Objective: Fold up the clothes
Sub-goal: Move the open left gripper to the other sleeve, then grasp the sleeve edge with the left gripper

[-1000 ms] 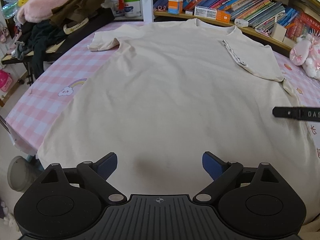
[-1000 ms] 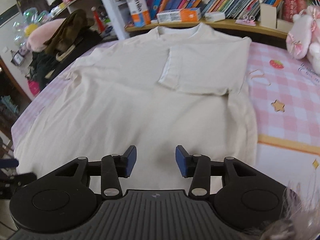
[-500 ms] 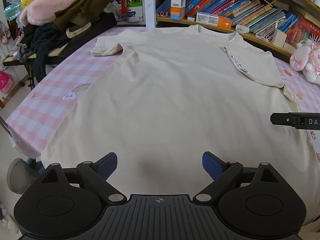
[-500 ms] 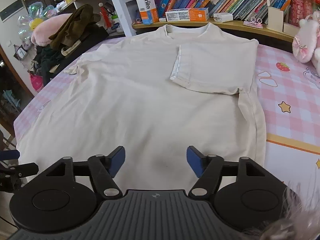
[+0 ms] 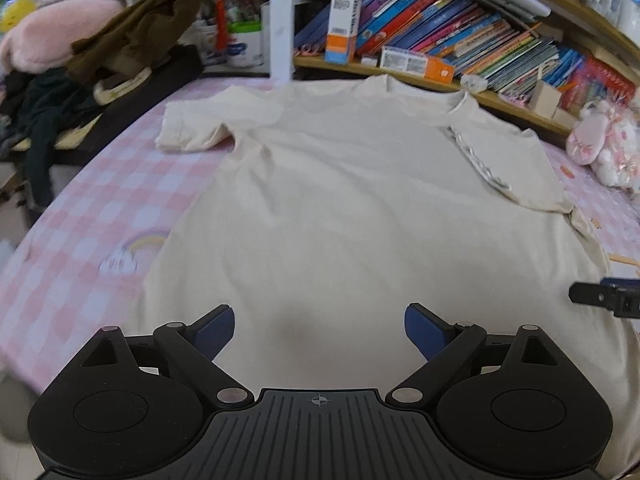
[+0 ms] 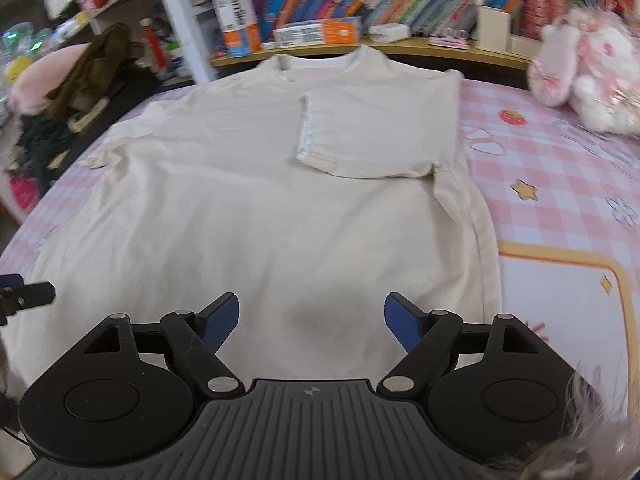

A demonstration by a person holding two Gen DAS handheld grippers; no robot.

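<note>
A cream T-shirt (image 5: 340,200) (image 6: 248,200) lies flat on a pink checked tablecloth, collar toward the bookshelf. Its right sleeve (image 6: 376,136) is folded inward over the chest; its left sleeve (image 5: 188,132) still lies spread out. My left gripper (image 5: 319,330) hovers open over the shirt's lower hem area with nothing between its blue pads. My right gripper (image 6: 312,322) is open too, above the lower right part of the shirt. Each gripper's tip shows at the edge of the other's view: the right one (image 5: 600,298), the left one (image 6: 24,296).
A low shelf of books (image 5: 460,40) and boxes runs behind the shirt. A pile of dark clothes (image 5: 80,92) and a pink cushion sit at the far left. Pink plush toys (image 6: 584,76) rest at the far right. The tablecloth (image 6: 560,200) shows bare right of the shirt.
My right gripper opened from nearly closed to wide. Both grippers have drifted a little, with the shirt lying as before.
</note>
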